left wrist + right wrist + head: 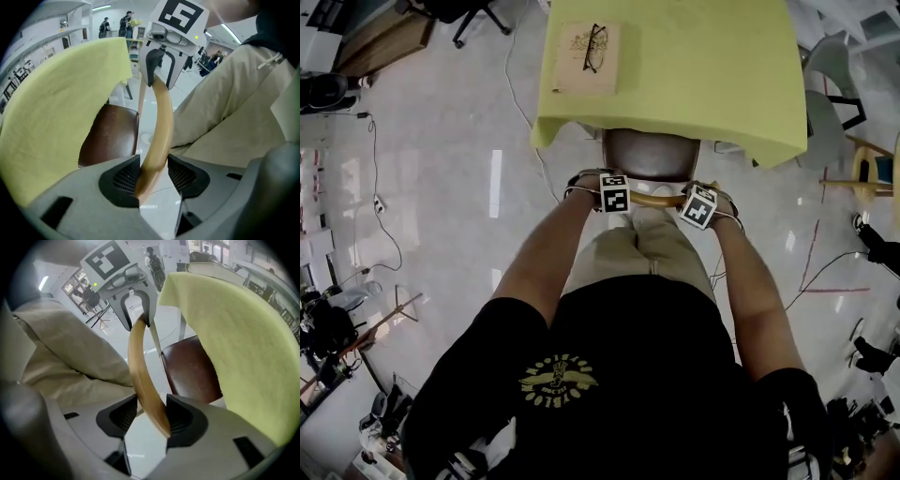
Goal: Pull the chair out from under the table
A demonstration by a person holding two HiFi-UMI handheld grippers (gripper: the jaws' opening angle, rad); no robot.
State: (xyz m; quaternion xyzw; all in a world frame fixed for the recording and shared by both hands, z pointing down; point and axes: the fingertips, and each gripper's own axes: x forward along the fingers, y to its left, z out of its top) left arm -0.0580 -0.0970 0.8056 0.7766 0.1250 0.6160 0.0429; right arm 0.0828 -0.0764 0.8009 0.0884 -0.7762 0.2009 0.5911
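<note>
The chair has a dark brown seat half under the table's yellow-green cloth and a curved wooden back rail. In the head view my left gripper holds the rail's left end and my right gripper its right end. In the left gripper view the rail runs between the jaws of the left gripper, both pads against it. My right gripper is clamped on the rail in the same way. The seat shows beyond the rail.
A book with glasses on it lies on the table. The person's beige trousers stand right behind the chair. Cables trail over the floor at the left. Another chair and a wooden stool stand at the right.
</note>
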